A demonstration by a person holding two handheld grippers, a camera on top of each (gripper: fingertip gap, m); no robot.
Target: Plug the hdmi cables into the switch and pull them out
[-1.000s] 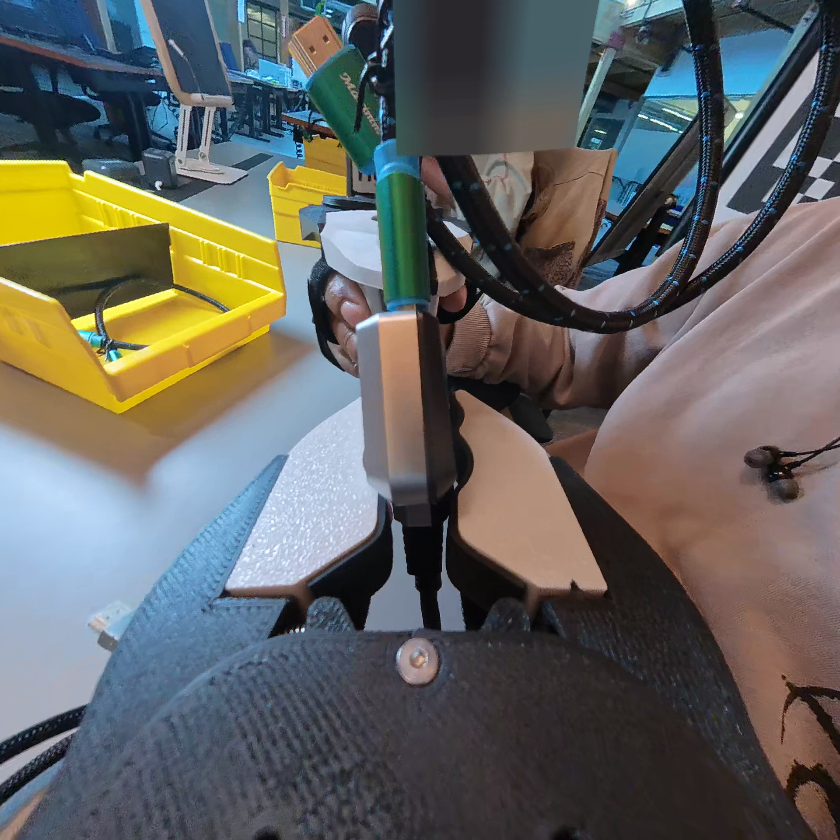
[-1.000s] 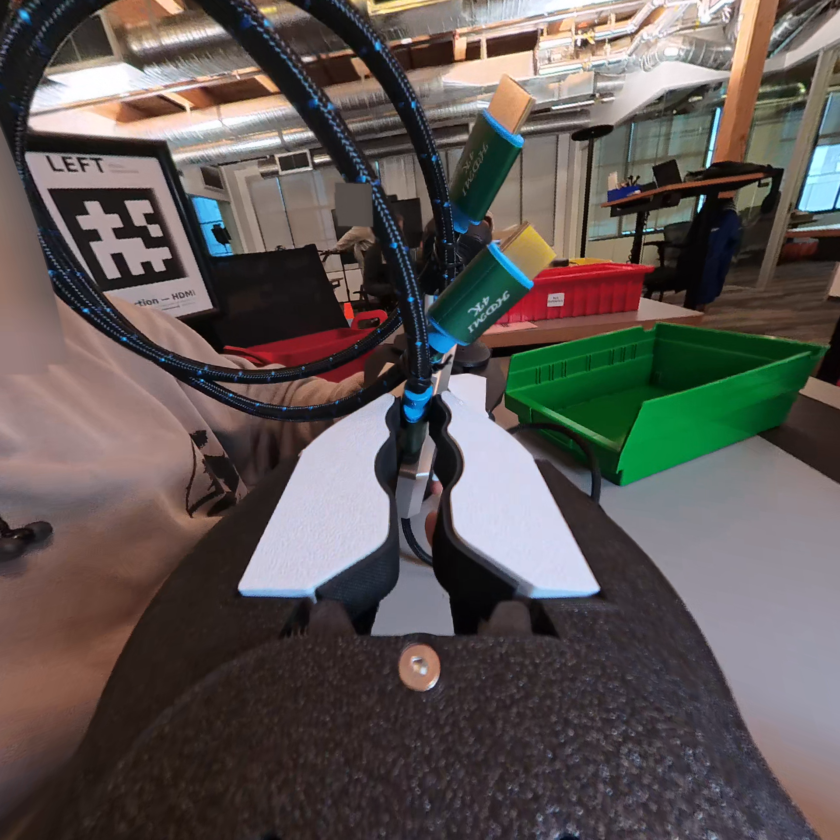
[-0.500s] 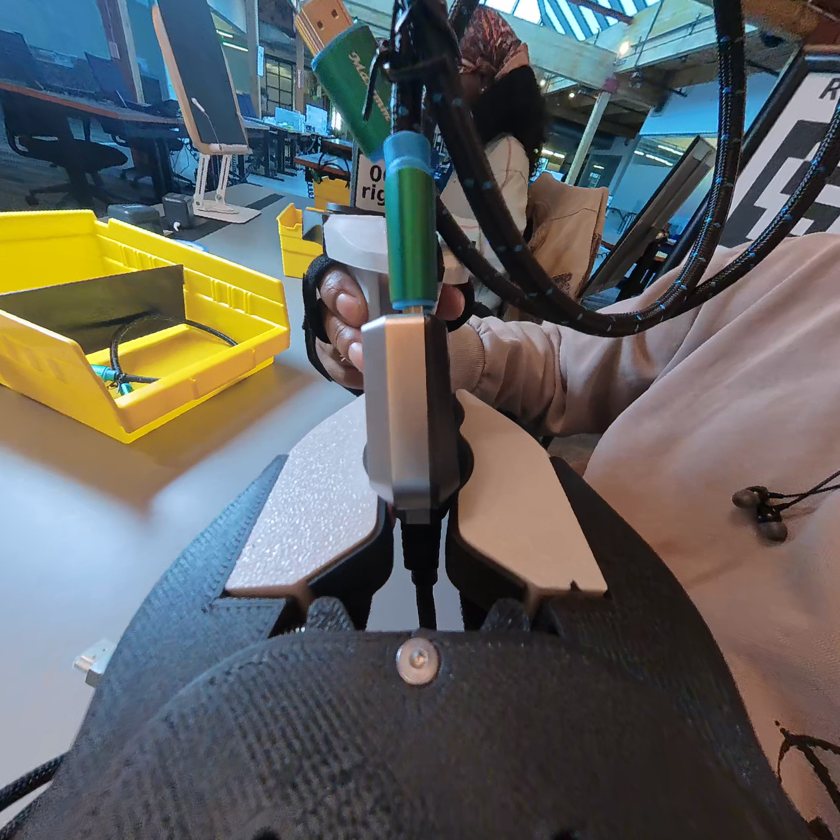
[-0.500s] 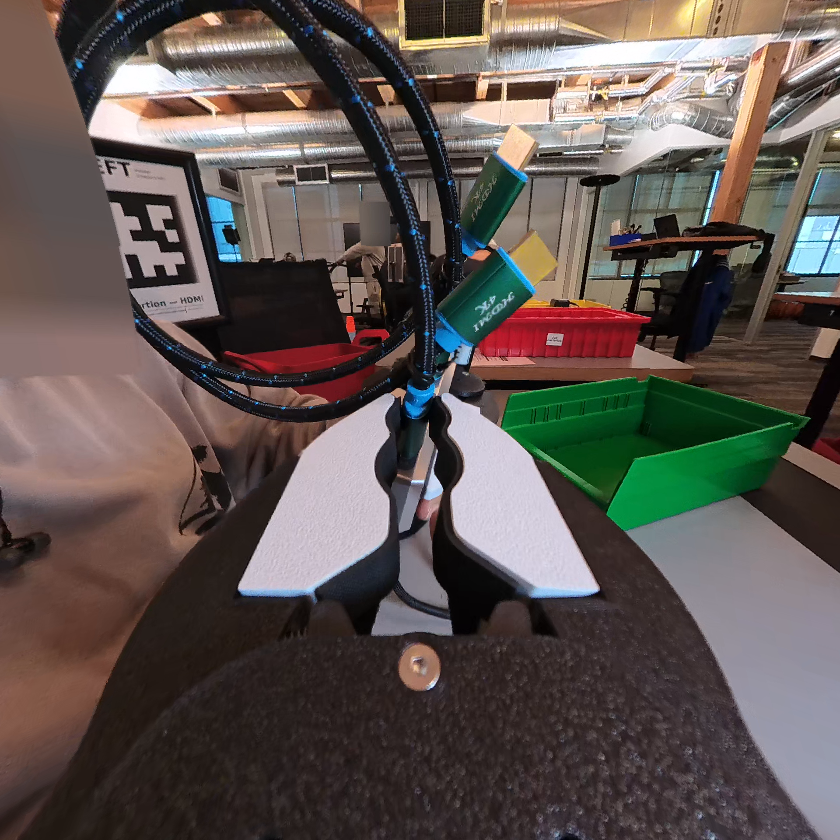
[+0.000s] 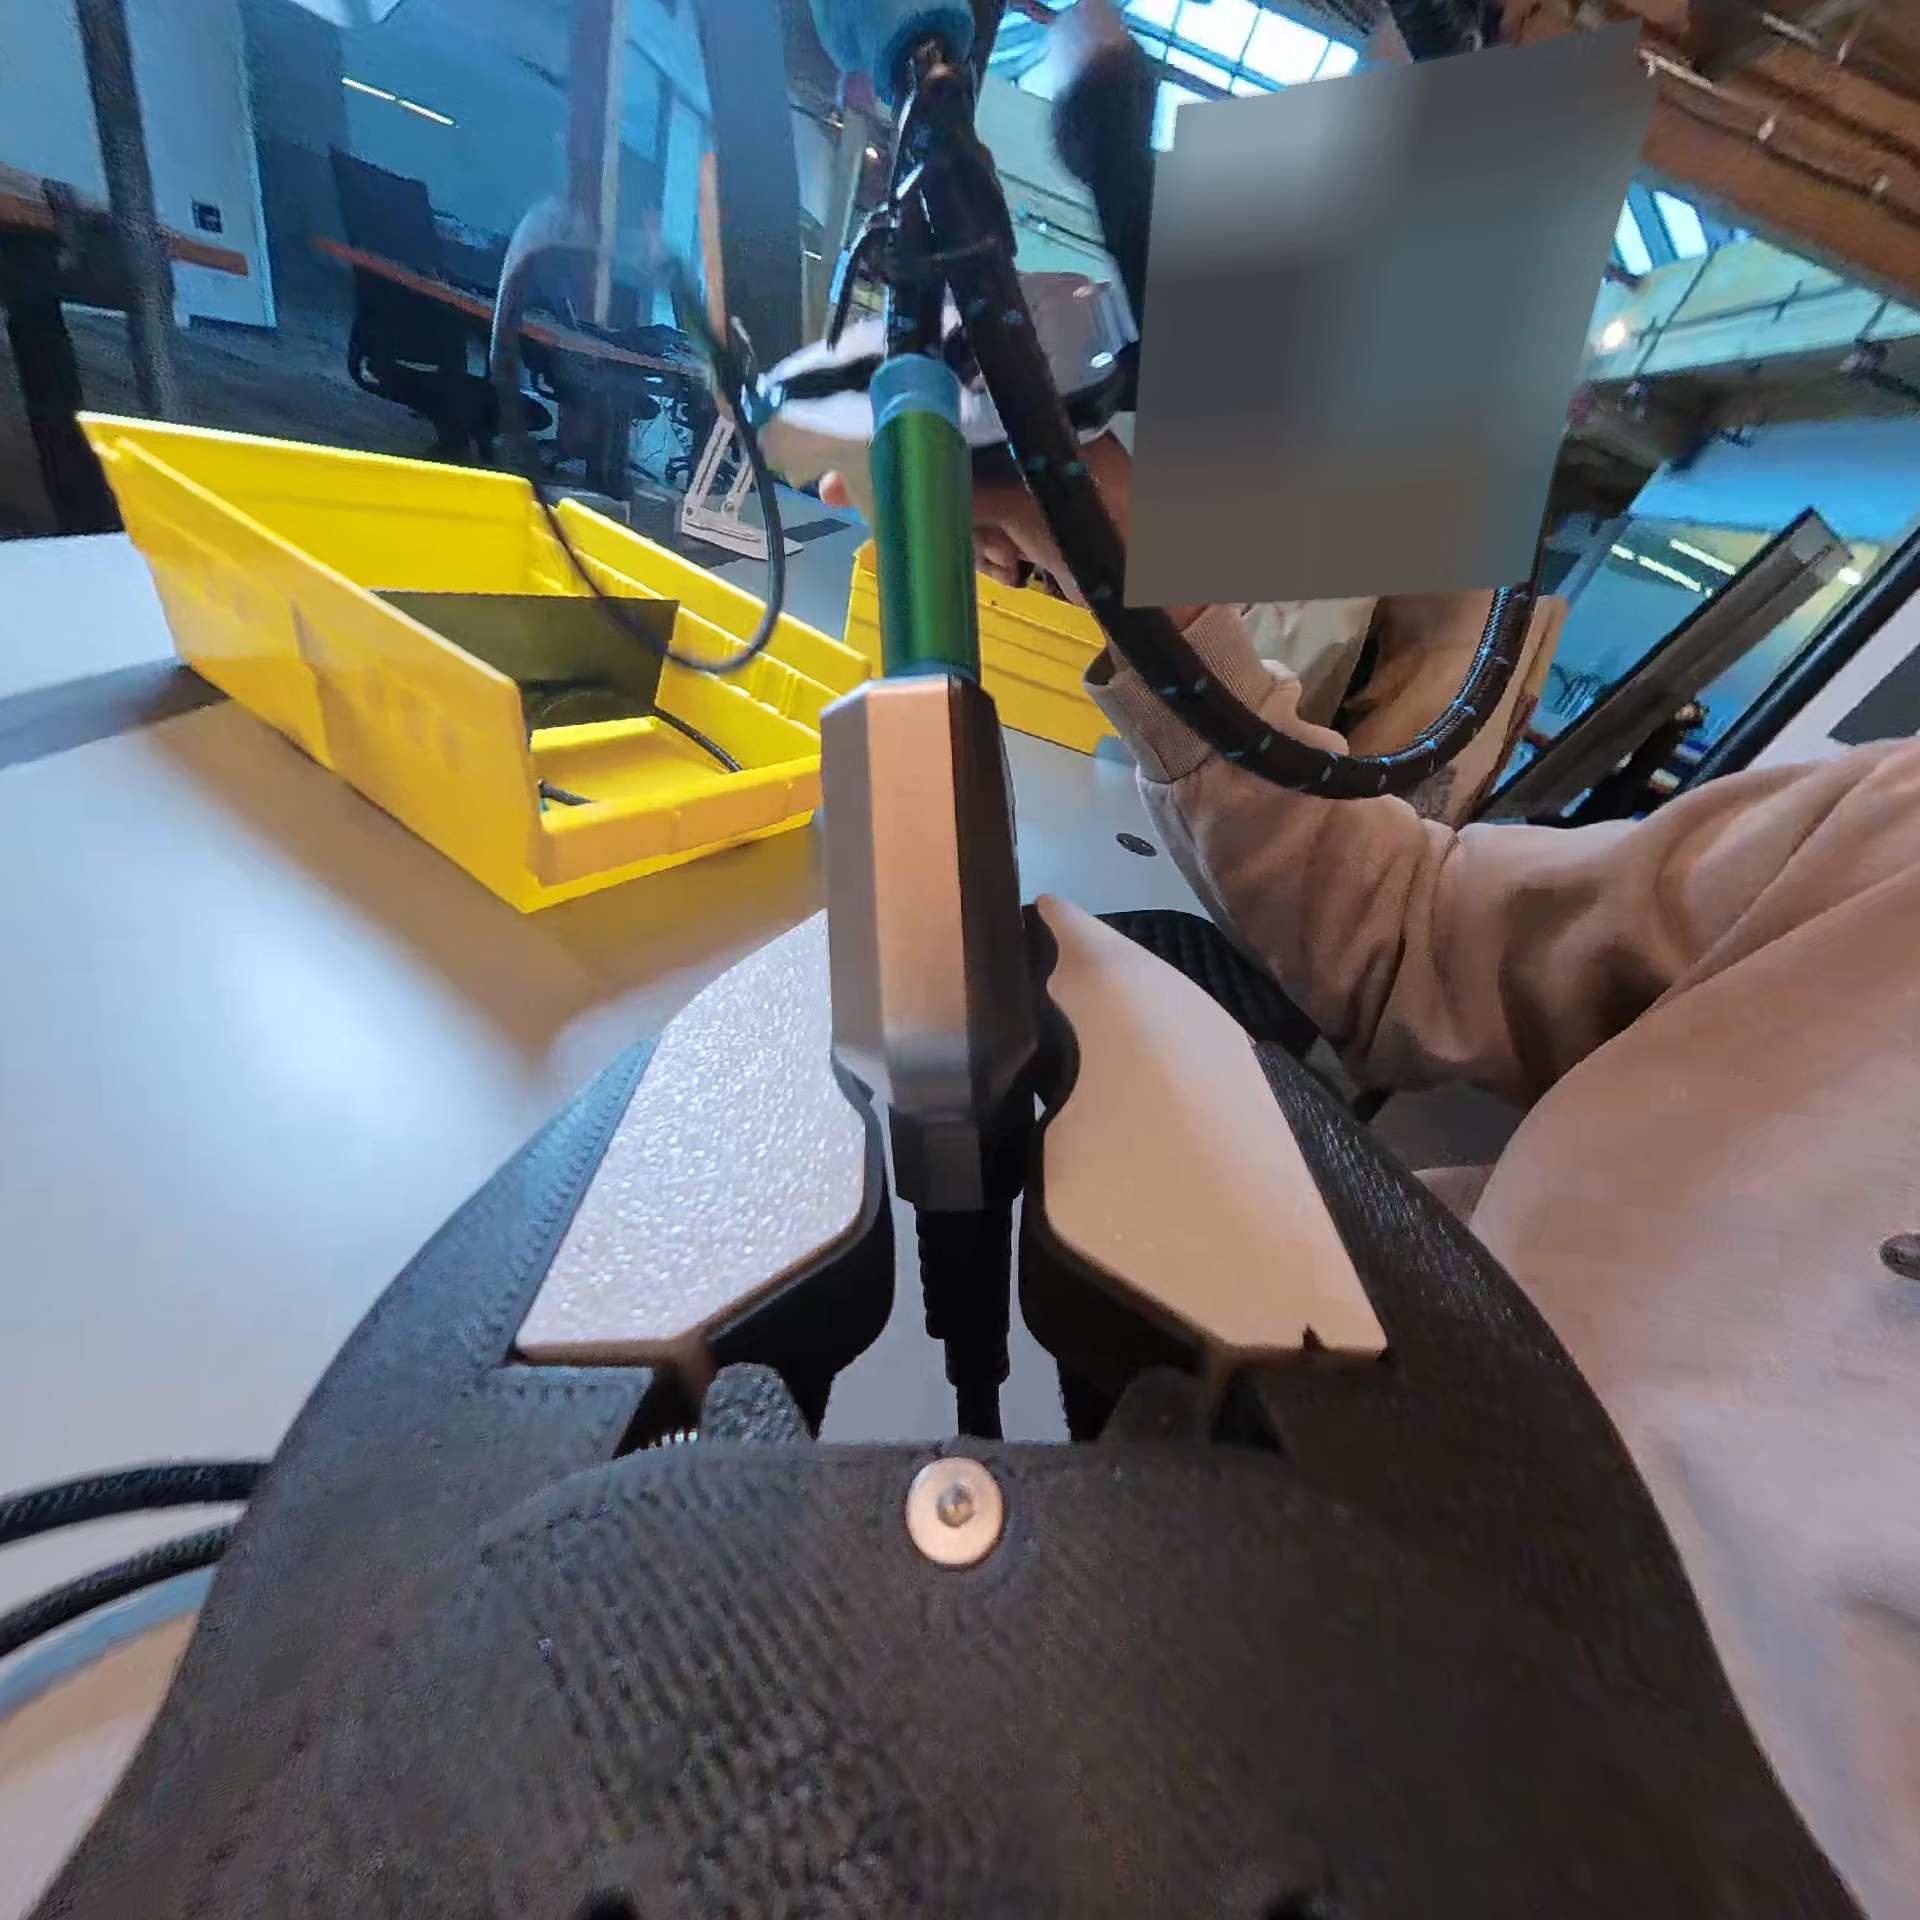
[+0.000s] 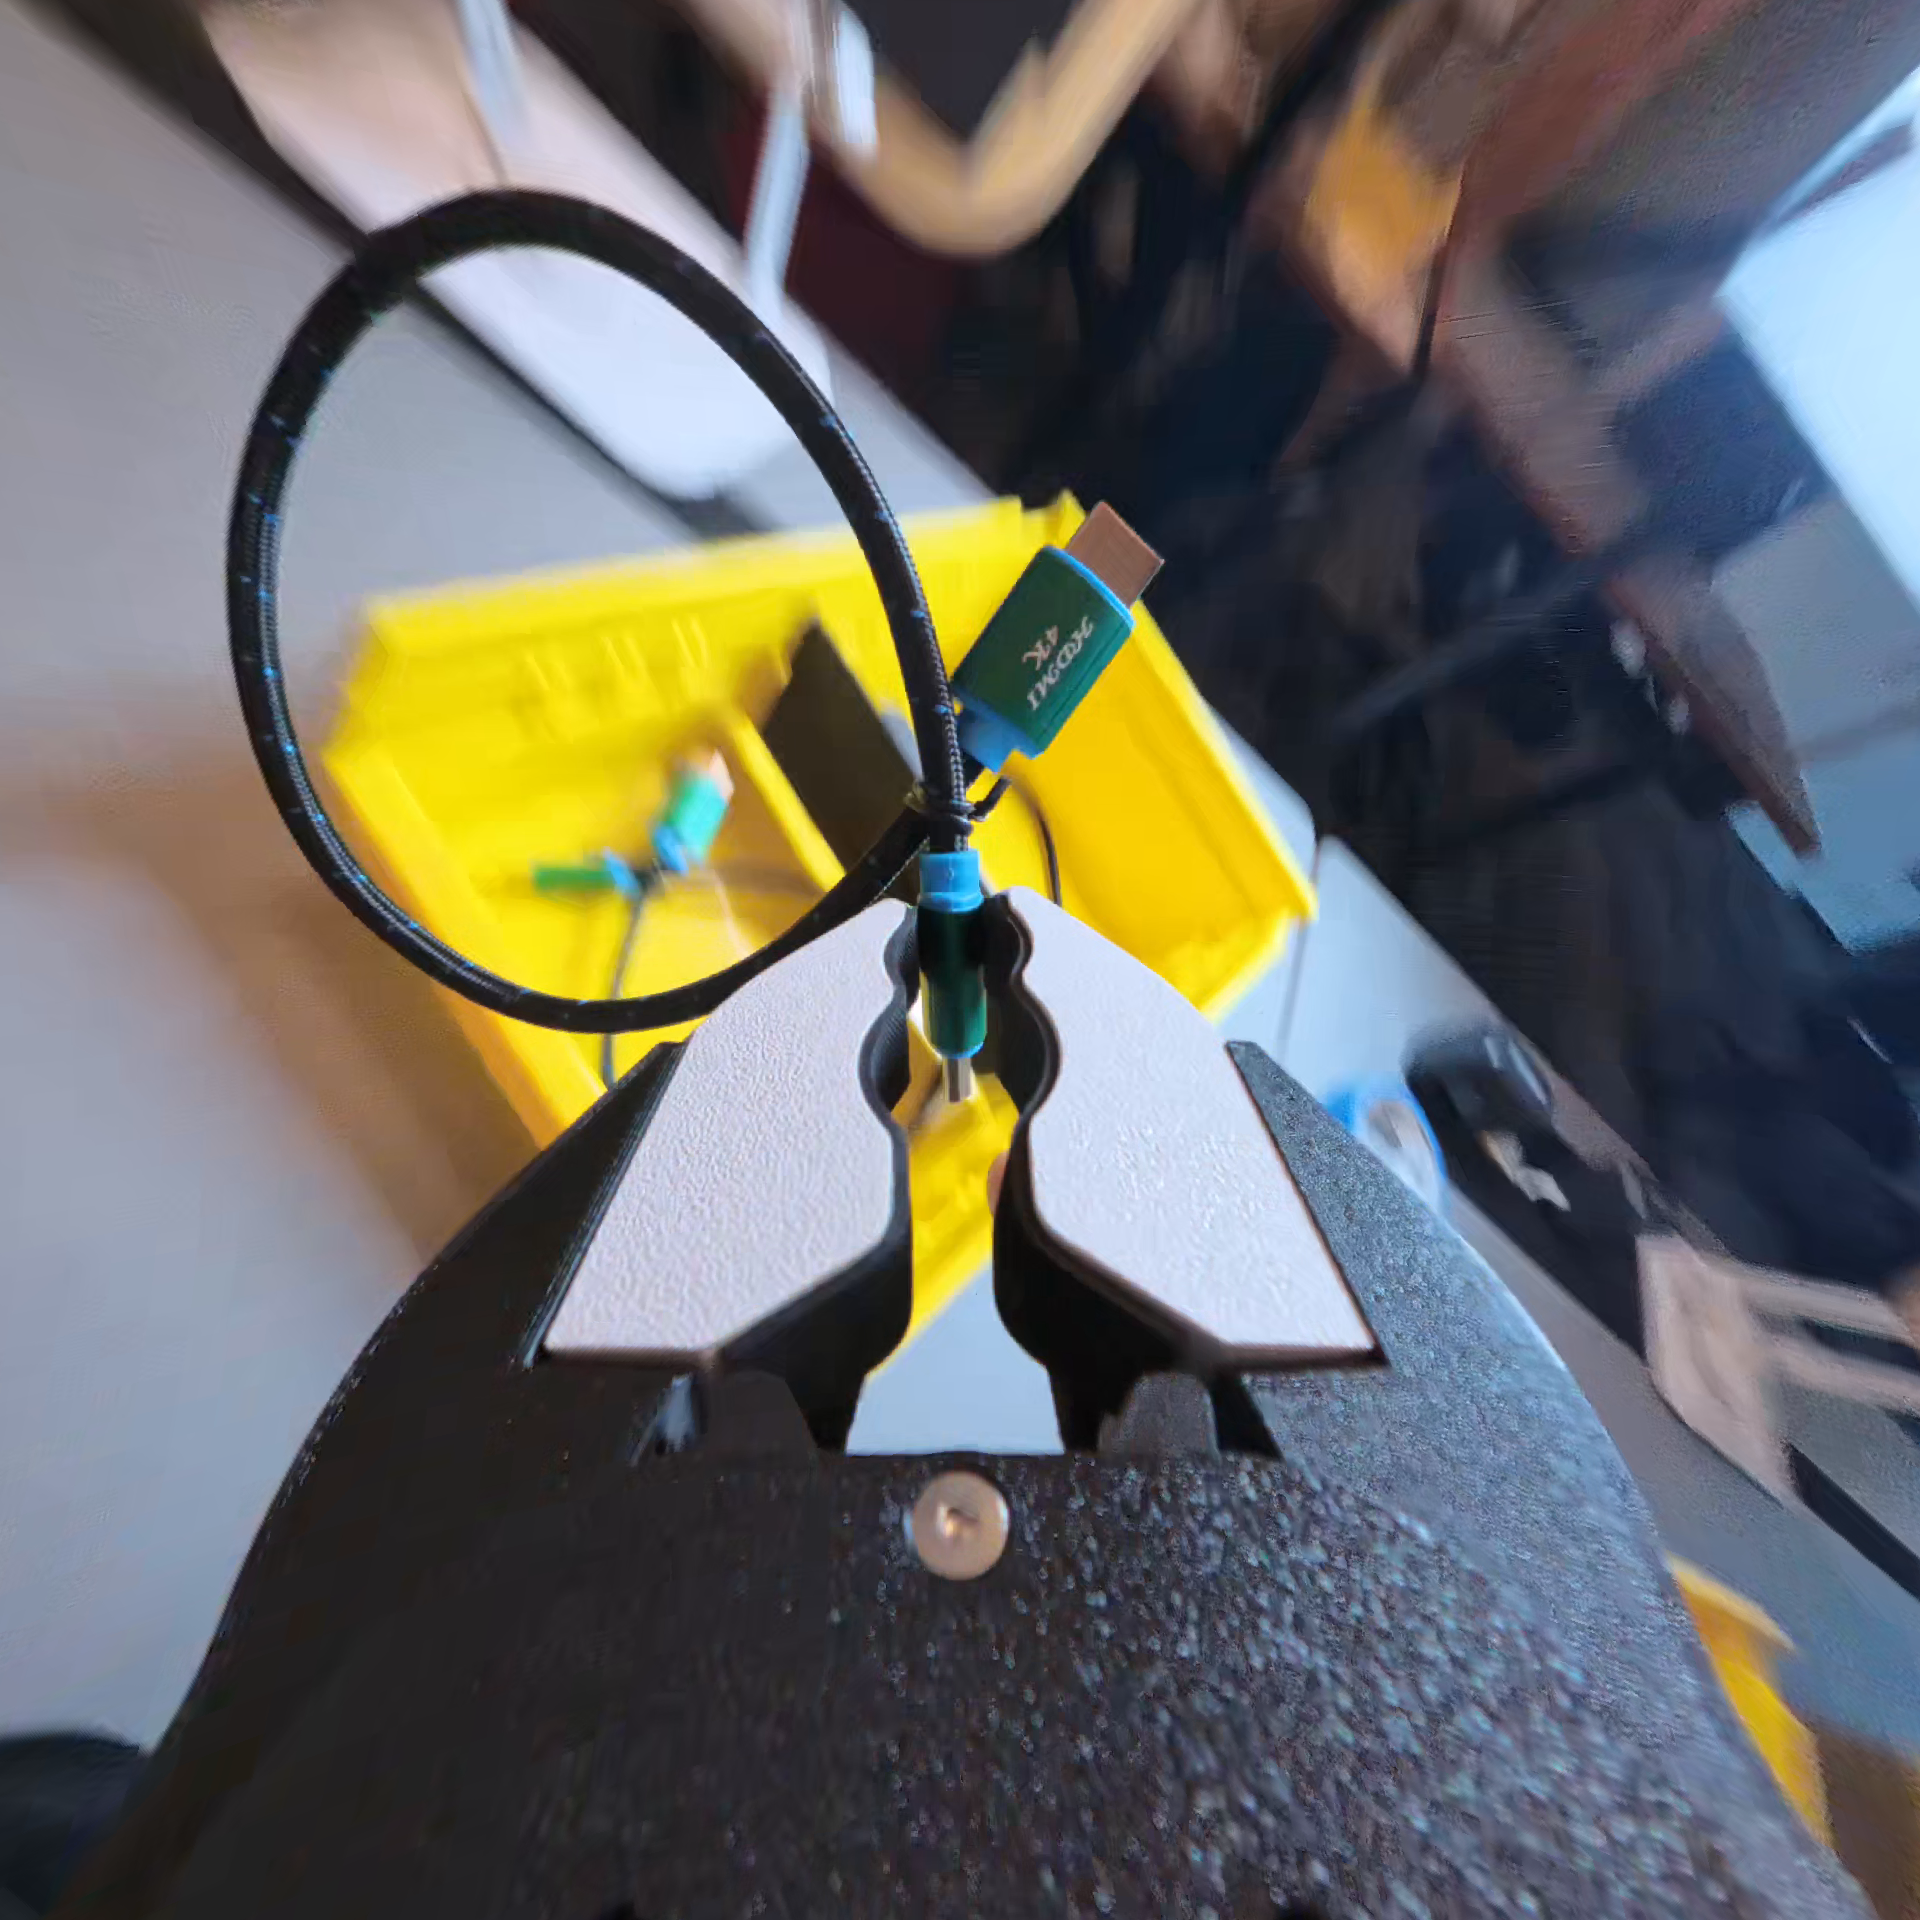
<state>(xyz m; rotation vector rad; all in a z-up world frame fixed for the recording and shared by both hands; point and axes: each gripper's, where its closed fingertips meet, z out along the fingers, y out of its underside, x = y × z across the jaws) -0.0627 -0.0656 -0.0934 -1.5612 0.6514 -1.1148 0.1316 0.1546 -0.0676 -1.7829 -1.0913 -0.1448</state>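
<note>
Left gripper (image 5: 951, 1049) clamps the silver HDMI switch (image 5: 914, 904); right gripper (image 6: 954, 1013) grips a green HDMI plug (image 6: 954, 971), unplugged, above the yellow bin (image 6: 540, 707).

A yellow bin (image 5: 436, 665) sits on the grey table (image 5: 260, 1039), a smaller yellow bin (image 5: 997, 655) behind it.

Silver switch (image 5: 914, 883); green plug (image 6: 954, 977); black blue-flecked cable (image 6: 312, 416); yellow bin (image 5: 343, 582).

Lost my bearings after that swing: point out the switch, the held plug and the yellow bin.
switch (image 5: 914, 894): left wrist view, silver side face.
plug (image 6: 954, 975): right wrist view, green shell between the fingers.
yellow bin (image 5: 343, 665): left wrist view, near side wall.
</note>
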